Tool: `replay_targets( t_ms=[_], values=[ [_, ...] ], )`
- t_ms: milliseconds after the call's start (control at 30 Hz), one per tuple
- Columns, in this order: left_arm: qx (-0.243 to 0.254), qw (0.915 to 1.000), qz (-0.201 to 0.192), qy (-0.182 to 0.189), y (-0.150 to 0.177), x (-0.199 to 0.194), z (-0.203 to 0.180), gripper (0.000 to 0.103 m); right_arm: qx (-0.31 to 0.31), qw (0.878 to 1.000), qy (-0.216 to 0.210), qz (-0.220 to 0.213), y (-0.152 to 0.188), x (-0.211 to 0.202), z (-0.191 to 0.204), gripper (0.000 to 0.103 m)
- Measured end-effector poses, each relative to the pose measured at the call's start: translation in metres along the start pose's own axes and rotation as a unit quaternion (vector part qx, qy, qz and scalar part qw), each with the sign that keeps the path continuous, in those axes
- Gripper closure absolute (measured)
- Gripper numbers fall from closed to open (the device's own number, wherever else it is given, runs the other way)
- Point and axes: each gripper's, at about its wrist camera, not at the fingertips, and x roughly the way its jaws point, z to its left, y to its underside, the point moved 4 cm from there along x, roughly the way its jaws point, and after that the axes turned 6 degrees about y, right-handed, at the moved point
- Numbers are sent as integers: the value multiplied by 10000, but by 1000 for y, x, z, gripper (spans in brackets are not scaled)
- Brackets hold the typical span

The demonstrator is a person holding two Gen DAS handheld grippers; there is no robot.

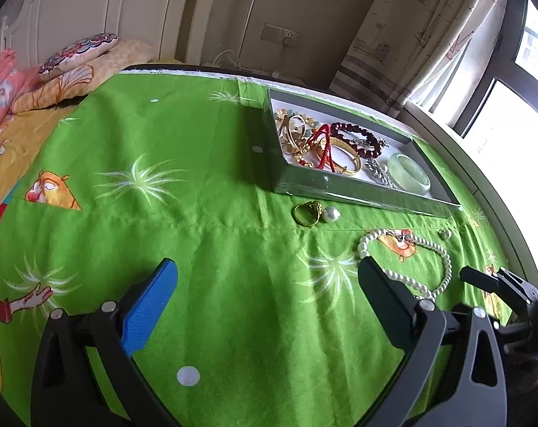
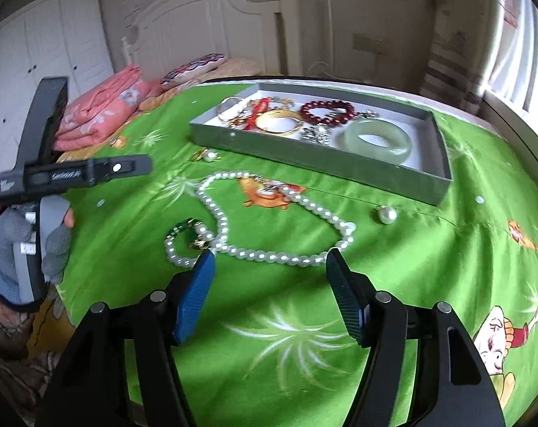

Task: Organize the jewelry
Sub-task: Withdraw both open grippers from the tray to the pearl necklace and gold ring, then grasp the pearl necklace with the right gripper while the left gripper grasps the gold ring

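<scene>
A grey tray [image 2: 325, 162] [image 1: 361, 197] on the green cloth holds a jade bangle [image 2: 377, 140] [image 1: 409, 174], a gold bangle [image 2: 279, 122] [image 1: 341, 158], dark red beads [image 2: 327, 110] [image 1: 357, 138] and other pieces. On the cloth lie a long pearl necklace [image 2: 269, 254] [image 1: 407, 279], a small pearl bracelet with green beads [image 2: 183, 245], a gold ring [image 1: 306, 213], and loose pearls [image 1: 331, 214] [image 2: 387, 215]. My right gripper [image 2: 269, 263] is open just short of the necklace. My left gripper [image 1: 269, 270] is open and empty above bare cloth; it shows in the right wrist view [image 2: 73, 172].
The green cartoon cloth [image 1: 197, 195] covers a table with a rounded edge at the right. A bed with pink bedding [image 2: 101, 114] and pillows [image 1: 80, 53] lies beyond the far left. A window and curtain [image 1: 446, 35] are at the right.
</scene>
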Motion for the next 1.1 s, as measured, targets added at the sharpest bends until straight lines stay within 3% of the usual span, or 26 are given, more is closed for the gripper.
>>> replay_targets(
  t_ms=[167,467,633,700,767,867,1100],
  values=[
    [36,10000,-24,13,0,-1,-1,2,-126,9994,306,36,-18,6,-9,40],
    [169,9998,58,64,3,0,-6,3,-484,9965,189,654,-50,52,-22,40],
    [331,9988,325,131,1,5,-11,3,-585,9953,136,761,-43,56,-26,57],
    [487,9980,414,-5,-2,10,-12,3,-629,9954,180,706,-39,50,-27,86],
    [852,9945,517,-330,-8,17,-15,19,-652,9955,242,640,-35,47,-26,91],
    [1078,9914,606,-422,-19,29,-17,31,-694,9956,273,561,-31,42,-24,93],
    [1722,9810,758,-474,-31,58,-32,46,-610,9964,218,544,-31,42,-24,93]
  ],
)
